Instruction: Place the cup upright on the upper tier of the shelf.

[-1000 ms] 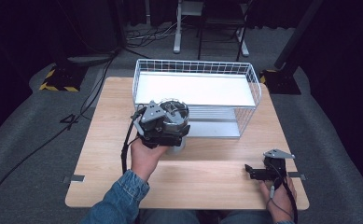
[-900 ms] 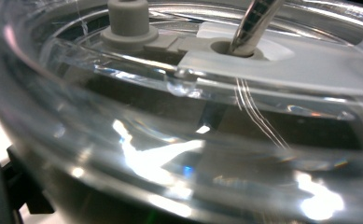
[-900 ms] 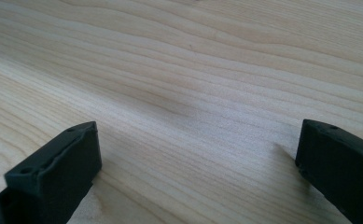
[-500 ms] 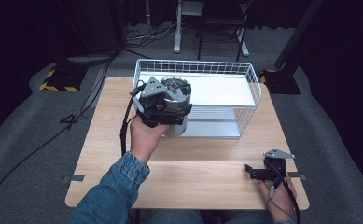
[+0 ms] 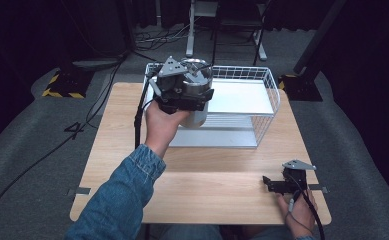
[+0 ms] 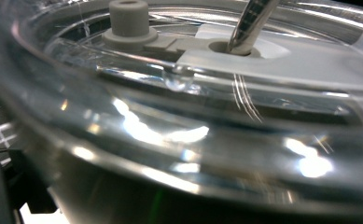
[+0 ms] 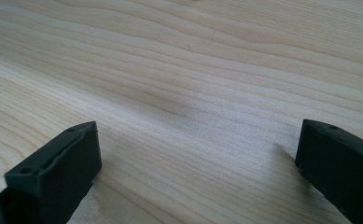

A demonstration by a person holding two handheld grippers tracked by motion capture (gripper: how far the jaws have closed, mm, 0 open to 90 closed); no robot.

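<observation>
My left gripper [image 5: 186,94] holds a round pale container [image 5: 198,118] with a clear lid [image 5: 196,70] up in the air, over the left end of the white wire basket [image 5: 268,80]. In the left gripper view the clear lid [image 6: 179,121] is pressed right up to the camera, with a grey knob [image 6: 129,18] and a metal rod [image 6: 251,23] on top; the jaws are hidden. My right gripper [image 5: 268,182] rests on the wooden table [image 5: 222,195] at the front right. It stands open [image 7: 195,158] over bare wood.
The basket sits at the back of the table on a white liner [image 5: 242,97]. Cables [image 5: 92,115] trail across the grey floor at the left. Chair and stand legs [image 5: 222,35] rise behind the table.
My left gripper has lifted the container and carried it away from the person, from the basket's front left corner to above its left end. The right gripper has stayed put.
</observation>
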